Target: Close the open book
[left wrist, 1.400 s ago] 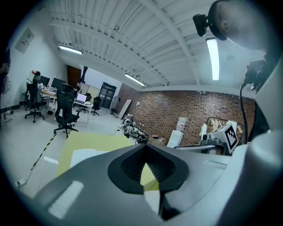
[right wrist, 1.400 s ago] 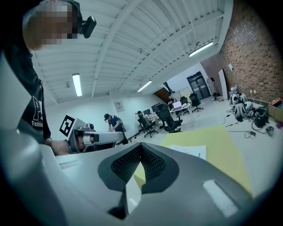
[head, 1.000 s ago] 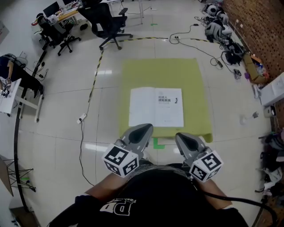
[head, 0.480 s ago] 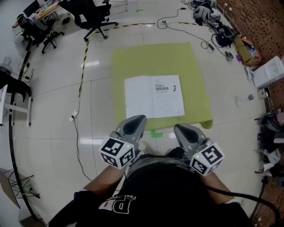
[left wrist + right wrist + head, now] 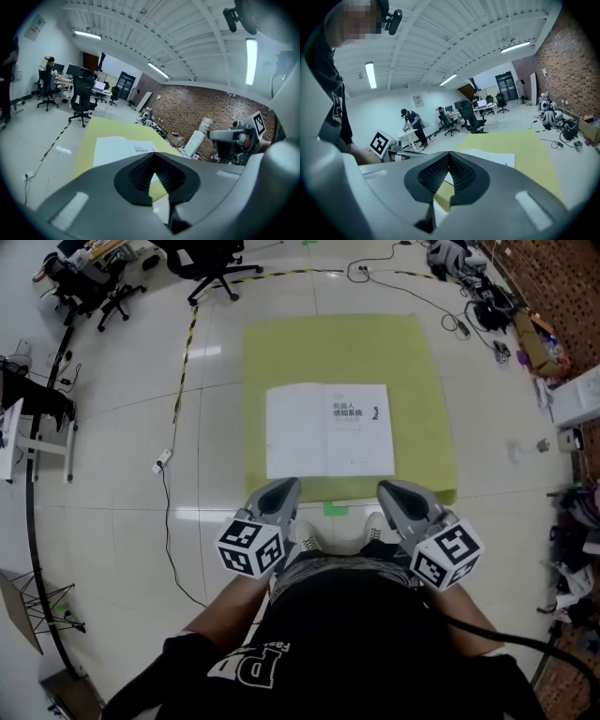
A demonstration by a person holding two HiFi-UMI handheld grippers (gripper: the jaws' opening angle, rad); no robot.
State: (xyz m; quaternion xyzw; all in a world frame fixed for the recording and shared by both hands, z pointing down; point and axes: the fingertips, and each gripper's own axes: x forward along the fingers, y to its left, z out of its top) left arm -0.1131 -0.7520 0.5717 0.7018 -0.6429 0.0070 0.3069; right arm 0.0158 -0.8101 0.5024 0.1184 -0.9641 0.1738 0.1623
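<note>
The book lies open and flat on the mat, ahead of both grippers. The left gripper and right gripper hang near the body, jaws together, empty. Best to lower one, slip under an outer edge, and fold that half over the spine.

The book shows white, matt paper pages. The yellow-green mat under it looks soft and matt, like cloth or foam; which of the 2 cannot be told. The floor is pale glossy tile that mirrors the lamps. The left gripper and right gripper have smooth grey matt plastic shells, and the inner faces of their jaws are black and finely ribbed. The wall is rough brick.
</note>
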